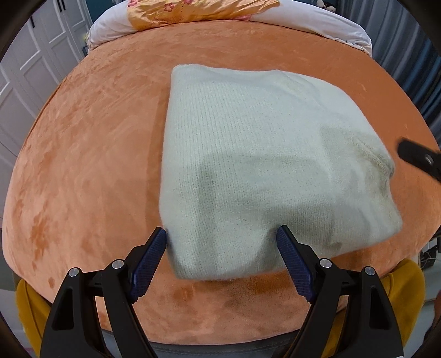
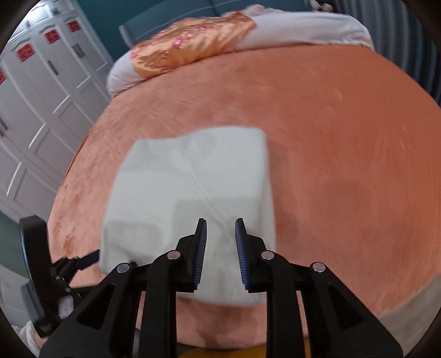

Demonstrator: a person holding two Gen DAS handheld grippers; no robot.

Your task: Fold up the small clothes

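A pale mint-white knitted garment (image 1: 261, 165) lies folded into a thick rectangle on the orange bed cover (image 1: 91, 165). My left gripper (image 1: 222, 235) is open, its blue pads either side of the garment's near left corner, just above it. The right gripper's black finger shows at the right edge of the left wrist view (image 1: 419, 158). In the right wrist view, which is blurred, the folded garment (image 2: 193, 179) lies below my right gripper (image 2: 220, 228), which is open with nothing between its pads. The left gripper (image 2: 82, 261) appears at the garment's left corner.
A white pillow (image 1: 317, 19) and a shiny orange flowered cloth (image 1: 193, 11) lie at the head of the bed. White wardrobe doors (image 2: 35, 96) stand to the left. The bed's near edge (image 1: 220, 333) is just below the grippers, with yellow fabric (image 1: 30, 305) beside it.
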